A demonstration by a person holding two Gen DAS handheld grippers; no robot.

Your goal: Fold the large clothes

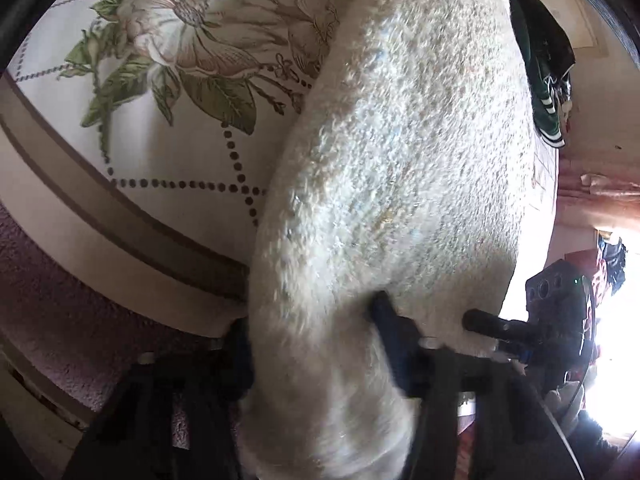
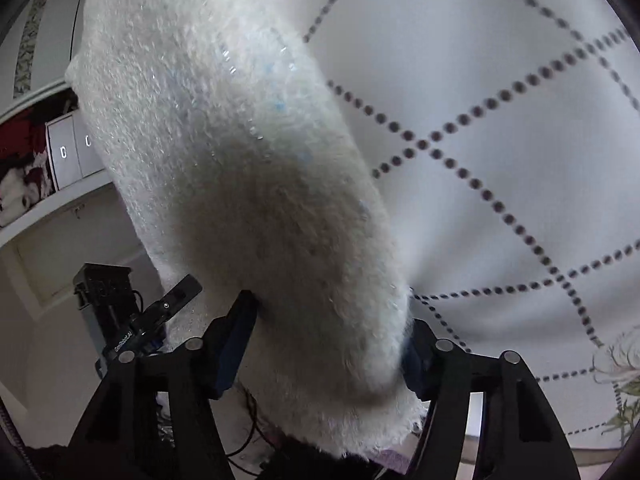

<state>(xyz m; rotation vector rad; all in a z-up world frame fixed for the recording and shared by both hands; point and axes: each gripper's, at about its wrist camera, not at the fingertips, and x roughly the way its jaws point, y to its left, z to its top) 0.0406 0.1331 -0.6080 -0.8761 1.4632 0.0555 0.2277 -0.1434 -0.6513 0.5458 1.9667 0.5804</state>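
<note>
Clearly both tongs are clamped on the same fluffy white garment (image 1: pixel 400 152), a thick pile fabric flecked with pale blue and tan. In the left wrist view the left tongs (image 1: pixel 316 344) pinch a bunched fold at the lower centre of the frame; only one dark finger (image 1: pixel 386 312) shows plainly, the other is mostly buried under the pile at lower left. At the lower right of that frame the right tongs' finger (image 1: pixel 486 324) presses the cloth's edge. In the right wrist view the right tongs (image 2: pixel 332 344) grip a thick roll of the garment (image 2: pixel 240 160) between blue-padded fingers (image 2: pixel 236 344), held fairly wide by the bulk. The left tongs (image 2: pixel 176 300) appear at lower left, blurred. The garment rises diagonally through both frames, lifted above a floral, dot-latticed bedspread (image 1: pixel 168 60). Its far end is cut off at the upper edge. A dark green garment (image 1: pixel 544 80) lies at the upper right of the left view.
</note>
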